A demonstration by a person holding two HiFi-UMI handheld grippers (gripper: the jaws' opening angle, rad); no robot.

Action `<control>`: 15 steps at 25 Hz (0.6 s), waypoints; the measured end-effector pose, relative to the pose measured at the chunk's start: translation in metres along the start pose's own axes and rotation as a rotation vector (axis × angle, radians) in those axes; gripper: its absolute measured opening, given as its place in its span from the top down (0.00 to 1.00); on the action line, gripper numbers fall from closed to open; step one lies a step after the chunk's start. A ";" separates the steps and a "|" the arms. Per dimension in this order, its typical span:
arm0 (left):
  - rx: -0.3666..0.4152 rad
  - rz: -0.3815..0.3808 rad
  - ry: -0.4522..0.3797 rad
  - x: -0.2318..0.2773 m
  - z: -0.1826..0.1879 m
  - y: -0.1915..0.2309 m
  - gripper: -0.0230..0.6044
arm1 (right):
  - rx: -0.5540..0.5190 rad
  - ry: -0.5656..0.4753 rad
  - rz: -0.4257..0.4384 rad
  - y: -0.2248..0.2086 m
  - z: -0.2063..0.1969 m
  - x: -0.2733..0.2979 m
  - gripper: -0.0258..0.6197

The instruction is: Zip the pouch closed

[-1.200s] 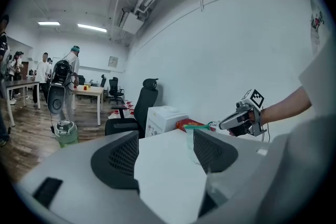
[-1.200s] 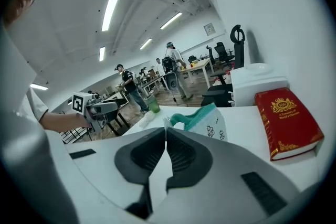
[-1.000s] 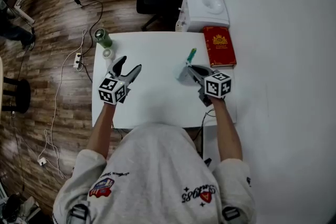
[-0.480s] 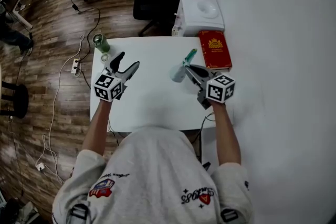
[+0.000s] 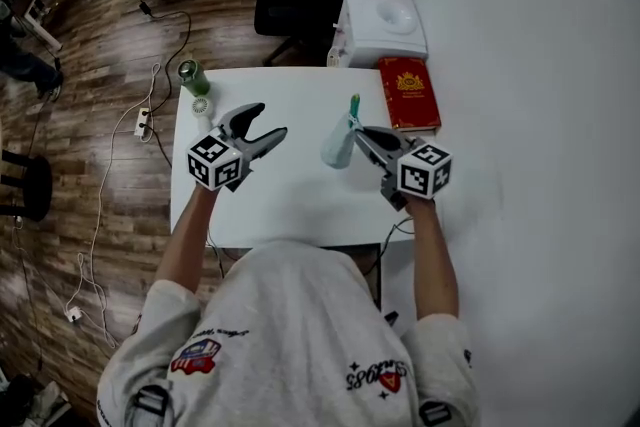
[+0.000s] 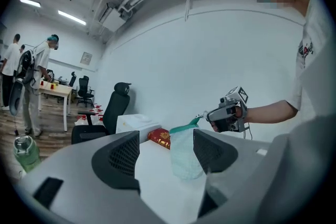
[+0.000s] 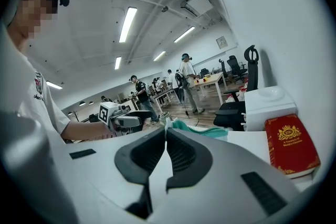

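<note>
Two grippers were raised over the white table (image 5: 290,205), and only one had anything in it. The right gripper (image 5: 357,128) had its jaws pressed together on the pouch (image 5: 337,147), pinching it at one end of its green zip edge (image 6: 184,127). Whether the pads were on the pull itself or on the corner beside it was too small to make out. The pouch hung down from that pinch as a pale, see-through bag just left of the right gripper's tips, near the middle of the table and well apart from the red book (image 5: 407,92) at the far right corner. Whether its bottom touched the tabletop could not be told.

The left gripper (image 5: 268,122) stood with its jaws wide apart and empty, aimed at the pouch but not touching it. From its own view the bag lay in line with the gap between the jaws, though farther off.

The pouch looked very light and limp — thin fabric that would fold, swing and bunch rather than hold its shape. Drawing a slider along it one-handed would likely just drag the whole bag along. The sounder hold for the free gripper seemed to be the far end of the green edge, where the tape is stiffer than the body, so the zip line could be pulled taut. A grip on the sheer body alone would probably slip or pucker.
</note>
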State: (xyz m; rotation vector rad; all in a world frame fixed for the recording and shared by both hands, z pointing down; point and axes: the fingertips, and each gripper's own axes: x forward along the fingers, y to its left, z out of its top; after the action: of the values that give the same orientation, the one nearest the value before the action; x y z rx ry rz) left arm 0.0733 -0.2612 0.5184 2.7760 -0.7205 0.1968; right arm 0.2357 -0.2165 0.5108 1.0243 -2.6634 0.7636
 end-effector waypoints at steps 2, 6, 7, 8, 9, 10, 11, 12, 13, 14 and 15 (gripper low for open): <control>-0.006 -0.039 0.008 0.004 -0.003 -0.009 0.46 | 0.002 0.004 0.009 0.005 -0.004 -0.002 0.93; -0.038 -0.137 0.012 0.011 0.000 -0.026 0.46 | -0.013 0.018 0.031 0.017 -0.006 -0.003 0.93; -0.048 -0.165 0.013 0.013 0.001 -0.031 0.47 | -0.017 0.021 0.038 0.020 -0.006 -0.003 0.93; -0.054 -0.192 0.017 0.015 0.001 -0.035 0.47 | -0.022 0.025 0.044 0.022 -0.006 -0.003 0.93; -0.056 -0.218 0.024 0.017 0.001 -0.041 0.47 | -0.027 0.028 0.049 0.024 -0.006 -0.003 0.93; -0.054 -0.242 0.034 0.020 0.000 -0.046 0.47 | -0.031 0.030 0.052 0.026 -0.007 -0.004 0.93; -0.051 -0.264 0.043 0.022 -0.001 -0.052 0.47 | -0.035 0.033 0.055 0.028 -0.007 -0.004 0.93; -0.049 -0.282 0.051 0.024 -0.002 -0.056 0.47 | -0.037 0.034 0.059 0.029 -0.008 -0.004 0.93; -0.048 -0.298 0.055 0.026 -0.002 -0.061 0.47 | -0.038 0.035 0.062 0.031 -0.008 -0.005 0.93; -0.049 -0.312 0.058 0.029 -0.001 -0.064 0.47 | -0.040 0.035 0.066 0.032 -0.008 -0.006 0.93; -0.052 -0.325 0.058 0.032 -0.001 -0.067 0.47 | -0.041 0.035 0.070 0.033 -0.009 -0.006 0.93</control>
State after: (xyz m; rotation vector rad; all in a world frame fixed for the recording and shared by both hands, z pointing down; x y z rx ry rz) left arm 0.1338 -0.2188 0.5106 2.7743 -0.2490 0.1892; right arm 0.2182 -0.1879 0.5029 0.9040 -2.6859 0.7305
